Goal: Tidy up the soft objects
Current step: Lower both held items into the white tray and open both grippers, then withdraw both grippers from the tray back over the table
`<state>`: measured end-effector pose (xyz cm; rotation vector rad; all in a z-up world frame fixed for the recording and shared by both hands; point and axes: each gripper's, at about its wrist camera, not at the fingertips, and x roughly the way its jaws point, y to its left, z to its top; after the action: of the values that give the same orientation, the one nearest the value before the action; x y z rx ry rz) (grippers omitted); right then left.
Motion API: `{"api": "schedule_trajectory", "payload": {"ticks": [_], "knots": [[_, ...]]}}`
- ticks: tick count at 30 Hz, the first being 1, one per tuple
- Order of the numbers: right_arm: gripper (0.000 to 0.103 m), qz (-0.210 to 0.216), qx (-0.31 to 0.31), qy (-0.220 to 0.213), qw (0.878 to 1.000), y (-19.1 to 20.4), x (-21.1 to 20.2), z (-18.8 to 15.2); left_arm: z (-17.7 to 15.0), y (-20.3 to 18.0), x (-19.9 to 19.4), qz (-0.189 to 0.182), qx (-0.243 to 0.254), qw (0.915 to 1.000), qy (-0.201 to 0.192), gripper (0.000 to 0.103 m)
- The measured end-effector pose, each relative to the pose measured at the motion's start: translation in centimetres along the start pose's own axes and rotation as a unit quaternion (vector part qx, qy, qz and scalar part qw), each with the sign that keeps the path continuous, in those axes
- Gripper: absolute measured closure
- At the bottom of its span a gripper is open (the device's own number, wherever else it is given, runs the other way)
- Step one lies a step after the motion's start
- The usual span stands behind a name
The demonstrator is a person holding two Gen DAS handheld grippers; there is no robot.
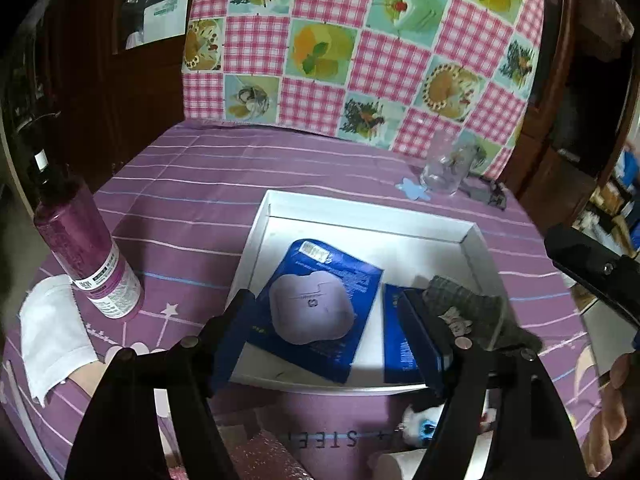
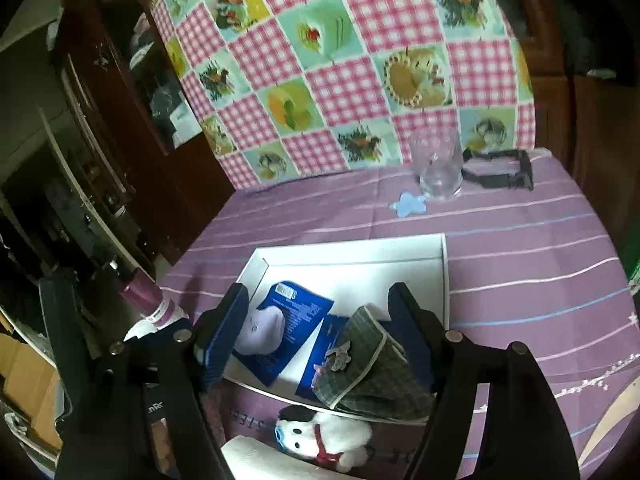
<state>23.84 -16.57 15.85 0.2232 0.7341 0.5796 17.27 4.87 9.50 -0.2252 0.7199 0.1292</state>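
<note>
A white shallow box (image 1: 360,216) (image 2: 352,264) lies on the purple cloth. In it are a blue packet with a lilac pad (image 1: 316,308) (image 2: 276,324), a second blue packet (image 1: 398,344) (image 2: 326,356) and a grey checked cloth (image 1: 476,312) (image 2: 372,364) draped over the box's near right edge. A white plush toy (image 2: 320,436) (image 1: 424,426) lies in front of the box. My left gripper (image 1: 326,340) is open above the box's near side. My right gripper (image 2: 320,336) is open, with the checked cloth between its fingers, not clamped.
A pink spray bottle (image 1: 90,252) (image 2: 148,298) and a white folded cloth (image 1: 52,332) are left of the box. A clear glass (image 1: 444,168) (image 2: 438,168), a blue star (image 2: 408,204) and a black clip (image 2: 504,170) sit at the back. White paper (image 2: 264,460) lies near.
</note>
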Motion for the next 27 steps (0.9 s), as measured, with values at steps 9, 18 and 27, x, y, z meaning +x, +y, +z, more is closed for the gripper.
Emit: {"api": "schedule_trajectory", "payload": {"ticks": [9,18,27], "knots": [[0.030,-0.058,-0.028,0.037,0.997,0.9,-0.9,0.2,0.5,-0.2,-1.6,-0.018,-0.014,0.9998,-0.001,0.069],[0.030,-0.040,-0.029,0.047,0.998,0.7,-4.4,-1.8,-0.6,-1.2,-3.9,-0.027,-0.008,0.9996,-0.006,0.101],[0.030,-0.035,-0.036,0.030,0.998,-0.2,-8.2,-4.9,-3.3,-3.1,-7.9,-0.014,0.040,0.9988,-0.024,0.101]]}}
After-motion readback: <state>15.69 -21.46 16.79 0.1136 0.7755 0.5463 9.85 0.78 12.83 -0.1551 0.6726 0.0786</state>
